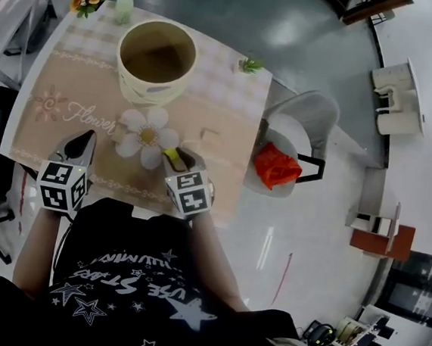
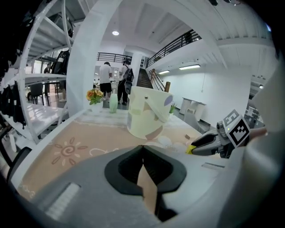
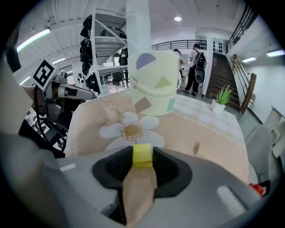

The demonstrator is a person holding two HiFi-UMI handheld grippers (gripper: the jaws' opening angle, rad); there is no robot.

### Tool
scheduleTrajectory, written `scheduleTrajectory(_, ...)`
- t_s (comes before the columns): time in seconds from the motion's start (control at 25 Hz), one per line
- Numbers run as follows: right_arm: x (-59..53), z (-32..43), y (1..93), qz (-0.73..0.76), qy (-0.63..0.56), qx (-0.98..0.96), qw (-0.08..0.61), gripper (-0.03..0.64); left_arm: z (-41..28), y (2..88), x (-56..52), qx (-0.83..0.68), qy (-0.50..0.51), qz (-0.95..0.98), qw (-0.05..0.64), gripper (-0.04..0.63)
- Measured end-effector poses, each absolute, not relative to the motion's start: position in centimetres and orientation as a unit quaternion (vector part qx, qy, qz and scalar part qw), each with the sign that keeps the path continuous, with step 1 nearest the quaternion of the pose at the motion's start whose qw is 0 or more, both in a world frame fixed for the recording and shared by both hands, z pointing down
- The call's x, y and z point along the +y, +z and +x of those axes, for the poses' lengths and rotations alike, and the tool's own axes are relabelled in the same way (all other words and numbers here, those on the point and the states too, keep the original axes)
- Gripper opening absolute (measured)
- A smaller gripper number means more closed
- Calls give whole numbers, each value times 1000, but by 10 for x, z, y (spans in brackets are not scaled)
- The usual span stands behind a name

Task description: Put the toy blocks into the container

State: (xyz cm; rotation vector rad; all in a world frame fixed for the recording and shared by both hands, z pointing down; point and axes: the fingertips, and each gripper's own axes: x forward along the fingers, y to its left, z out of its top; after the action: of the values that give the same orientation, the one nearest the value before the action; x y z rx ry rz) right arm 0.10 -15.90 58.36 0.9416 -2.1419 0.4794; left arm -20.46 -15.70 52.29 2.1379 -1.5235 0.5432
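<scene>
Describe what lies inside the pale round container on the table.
The container shows only a bare brownish interior; no blocks visible. Its near wall hides part of its bottom.

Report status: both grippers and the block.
Left gripper shut, empty. Right gripper shut on yellow block. Container upright ahead, top open; nothing visible in the way.

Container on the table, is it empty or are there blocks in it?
Empty, it seems: the head view looks into the container and shows only bare brown inside.
</scene>
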Motion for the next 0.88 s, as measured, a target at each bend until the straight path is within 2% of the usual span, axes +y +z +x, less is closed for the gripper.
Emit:
scheduleTrajectory(0.16,-166,1,573,384,195,-830,355,143,-213,524,-162,-549,194,780,228,11)
scheduleTrajectory(0.6,-212,-1,484,450,168,-836,265,143,-239,505,-184,-550,177,791,200,11)
scheduleTrajectory(0.88,-254,-8,400,487,90,-844,206,143,-253,487,-199,-556,158,795,185,11)
